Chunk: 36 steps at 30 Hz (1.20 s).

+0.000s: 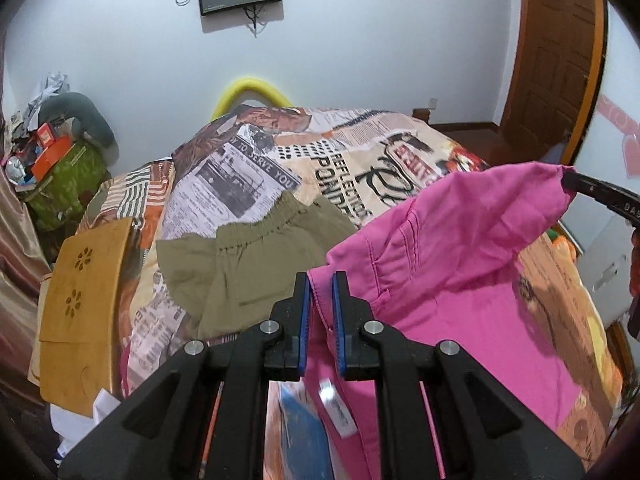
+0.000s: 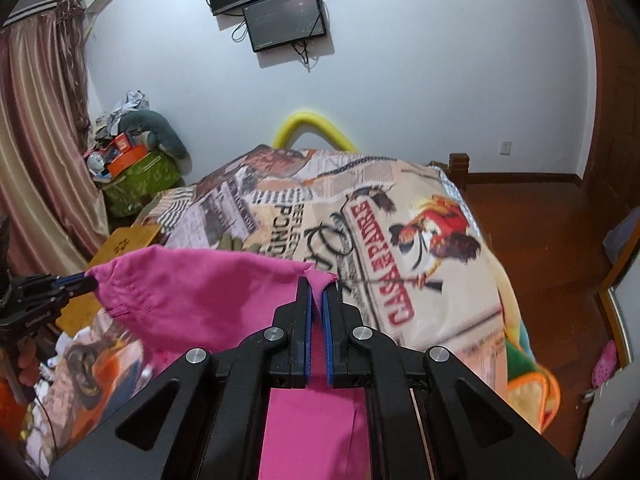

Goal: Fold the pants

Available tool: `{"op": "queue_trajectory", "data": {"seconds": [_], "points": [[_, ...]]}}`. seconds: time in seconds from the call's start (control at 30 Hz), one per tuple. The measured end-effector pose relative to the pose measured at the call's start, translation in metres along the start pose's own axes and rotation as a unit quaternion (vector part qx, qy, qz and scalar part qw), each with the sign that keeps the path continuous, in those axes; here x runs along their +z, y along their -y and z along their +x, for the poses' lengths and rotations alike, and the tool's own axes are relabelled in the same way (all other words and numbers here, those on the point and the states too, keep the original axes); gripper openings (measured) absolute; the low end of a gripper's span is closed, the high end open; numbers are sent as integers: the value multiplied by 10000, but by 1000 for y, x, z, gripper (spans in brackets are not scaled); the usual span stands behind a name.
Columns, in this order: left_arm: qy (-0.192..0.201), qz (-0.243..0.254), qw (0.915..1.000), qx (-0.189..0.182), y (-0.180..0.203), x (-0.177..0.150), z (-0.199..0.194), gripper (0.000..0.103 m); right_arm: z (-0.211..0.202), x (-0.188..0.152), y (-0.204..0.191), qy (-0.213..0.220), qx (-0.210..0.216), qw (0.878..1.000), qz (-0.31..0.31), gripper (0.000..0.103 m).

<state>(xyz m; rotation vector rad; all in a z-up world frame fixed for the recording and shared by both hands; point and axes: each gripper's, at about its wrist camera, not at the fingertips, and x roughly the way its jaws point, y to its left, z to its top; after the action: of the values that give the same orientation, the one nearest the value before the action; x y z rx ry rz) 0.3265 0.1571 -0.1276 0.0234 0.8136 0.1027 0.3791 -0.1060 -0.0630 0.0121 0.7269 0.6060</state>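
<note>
Pinching the top edge of the pink pants (image 1: 452, 248), the left hand-held gripper (image 1: 321, 280) has its blue pads (image 1: 306, 320) pressed onto a fold of the cloth; a white label (image 1: 338, 412) hangs just below its jaws. The right hand-held gripper (image 2: 317, 286) clamps the other corner of the same edge, jaws nearly together on the fabric. The pants hang stretched between the two, raised above the near part of the bed (image 2: 420, 248), which is covered by a newspaper-print blanket (image 1: 256, 184). Olive-green pants (image 1: 248, 264) lie flat on the blanket, further away and to the left. A wooden board (image 1: 80, 300) rests at the bed's left side. Two dark screens (image 2: 280, 0) hang on the far wall
</note>
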Motion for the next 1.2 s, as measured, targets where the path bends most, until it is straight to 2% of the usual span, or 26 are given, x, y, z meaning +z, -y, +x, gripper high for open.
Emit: {"op": "queue_trajectory", "data": {"seconds": [0.2,0.37,0.5,0.63,0.83,1.03,1.13,1.2], "points": [[61,190,9998,51,7,-29,-28,9,-32,-27,-12,-19,70,10000,44,4],[-29,260,9996,112,7,-58,-43,8,-51,-52,-21,-141,-128,9996,-184,4],[-105,362,9993,84,11,-80,-53,5,-63,-77,-16,-279,-137,9995,-102,4],[-109,394,9992,35,15,-103,-65,3,-73,-104,-12,-456,-130,9989,-61,4],[-416,389,9984,-21,18,-132,-62,3,-73,-141,-8,-846,-85,9964,40,4],[-628,355,9972,-186,26,-148,-59,3,-70,-175,-1,-1283,-451,9907,10,6],[-666,430,9966,-242,32,-150,-59,6,-73,-184,4,-1488,-687,9865,-7,16],[-687,452,9962,-278,37,-149,-60,14,-80,-185,3,-1433,-741,9868,-112,40]]}}
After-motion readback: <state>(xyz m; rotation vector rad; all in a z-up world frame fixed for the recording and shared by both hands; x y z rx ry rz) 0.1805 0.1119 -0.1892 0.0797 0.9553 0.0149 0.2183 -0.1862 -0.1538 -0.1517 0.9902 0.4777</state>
